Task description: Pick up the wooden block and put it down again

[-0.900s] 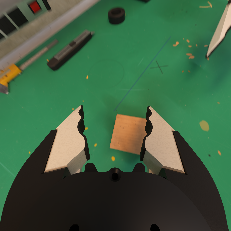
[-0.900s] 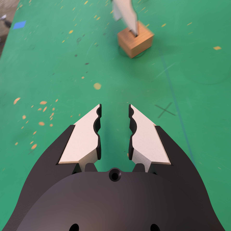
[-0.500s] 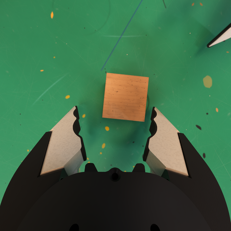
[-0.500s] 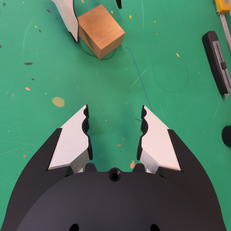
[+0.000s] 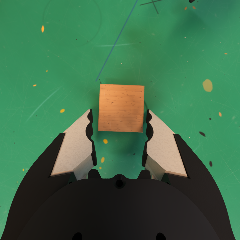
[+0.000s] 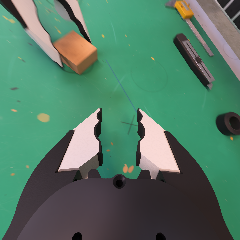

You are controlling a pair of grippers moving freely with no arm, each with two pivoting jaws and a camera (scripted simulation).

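The wooden block (image 5: 121, 108) is a light brown cube resting on the green mat (image 5: 52, 65). My left gripper (image 5: 119, 110) is open and straddles the block, with a narrow gap between each fingertip and the block's sides. In the right wrist view the block (image 6: 80, 52) sits at the upper left, with the left gripper's fingers (image 6: 39, 33) on either side of it. My right gripper (image 6: 119, 109) is open and empty, hovering over the mat well short of the block, near a drawn X mark (image 6: 131, 124).
A black utility knife (image 6: 194, 61) lies at the right, and a yellow-headed steel ruler (image 6: 183, 9) lies beyond it along a grey rail (image 6: 220, 26). A black ring (image 6: 229, 123) sits at the far right. Paint flecks dot the mat.
My left gripper has moved forward so its fingers now flank the block, and its jaws have narrowed. My right gripper has shifted and its jaws have narrowed a little.
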